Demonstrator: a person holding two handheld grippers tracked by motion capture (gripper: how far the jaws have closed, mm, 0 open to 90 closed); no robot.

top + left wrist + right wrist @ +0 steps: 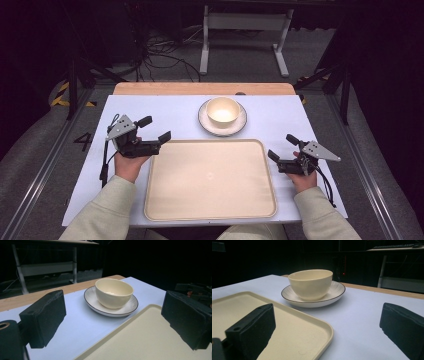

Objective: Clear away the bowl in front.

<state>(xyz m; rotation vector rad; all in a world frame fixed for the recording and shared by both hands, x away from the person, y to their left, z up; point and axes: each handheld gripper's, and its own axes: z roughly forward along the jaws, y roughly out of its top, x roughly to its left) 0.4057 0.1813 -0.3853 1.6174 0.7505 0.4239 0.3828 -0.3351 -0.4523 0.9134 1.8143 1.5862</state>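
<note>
Seen from the high view: a pale blue tabletop (180,112) with a strip of bare wood along its far edge, carrying a large cream tray (210,180) at the near centre, flat and empty. Just beyond the tray's far rim, apart from it, a white plate (222,118) with a thin dark edge line, and on it, upright and centred, a cream bowl (222,111), nothing visible inside. At the tray's left side, the left gripper (152,129), held in a hand with a pale sleeve, jaws spread wide and holding nothing, one tip hanging over the tray's far-left corner, the other over bare blue surface. At the right side, the right gripper (283,146), likewise hand-held, jaws parted and empty, just off the tray's right rim above the blue surface. From the left gripper view: black jaws rising at either side, well apart, with bowl (113,292) and plate (111,305) framed between them and the tray (147,340) low at right. From the right gripper view: same open stance, bowl (310,283) on plate (313,298) ahead, tray (294,332) corner under the left-hand jaw. Farther back, a grey floor with cables and a white table frame (245,25) in a dark room.
</note>
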